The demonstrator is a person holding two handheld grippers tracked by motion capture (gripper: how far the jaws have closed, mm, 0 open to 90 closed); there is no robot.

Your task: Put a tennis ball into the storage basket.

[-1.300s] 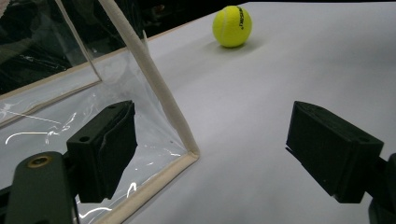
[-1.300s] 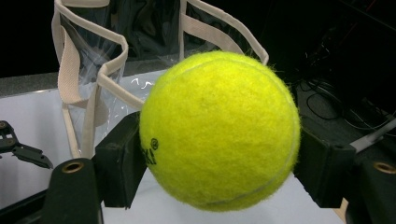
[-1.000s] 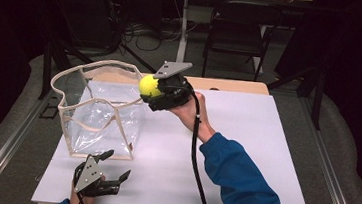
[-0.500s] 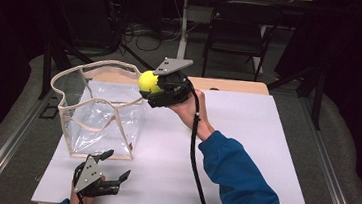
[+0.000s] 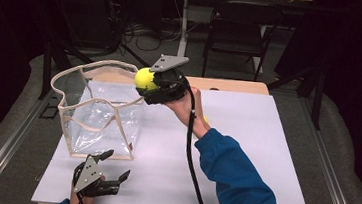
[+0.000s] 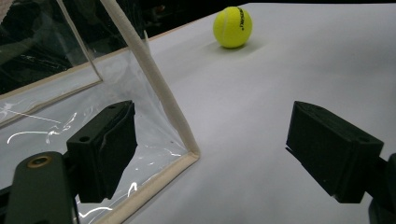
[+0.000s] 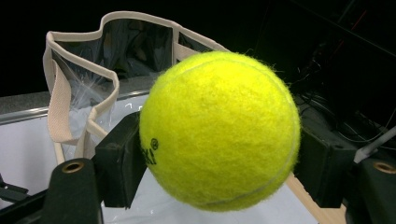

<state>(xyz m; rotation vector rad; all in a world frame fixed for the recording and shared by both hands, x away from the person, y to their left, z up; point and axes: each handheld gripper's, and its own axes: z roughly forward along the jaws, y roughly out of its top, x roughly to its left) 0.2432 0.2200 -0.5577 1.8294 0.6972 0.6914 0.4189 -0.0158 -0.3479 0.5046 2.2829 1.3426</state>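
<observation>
The right gripper (image 5: 152, 80) clamps a tennis ball (image 5: 145, 78) and has edged left since a second ago, now at the rim of the clear bag (image 5: 99, 109) near the table's far-left corner; release looks imminent; the left gripper (image 5: 112, 168) rests wide open, empty, at the near edge.

The tennis ball (image 7: 219, 130) between the right gripper's (image 5: 153, 85) matt black plastic jaws has a fuzzy yellow felt nap with a smooth seam line. The bag (image 5: 99, 109) is clear glossy plastic film, creased and catching glints, edged in rough beige woven cloth tape. The table (image 5: 264, 150) top looks smooth, matt white, with a pale wooden edge at its far side.
</observation>
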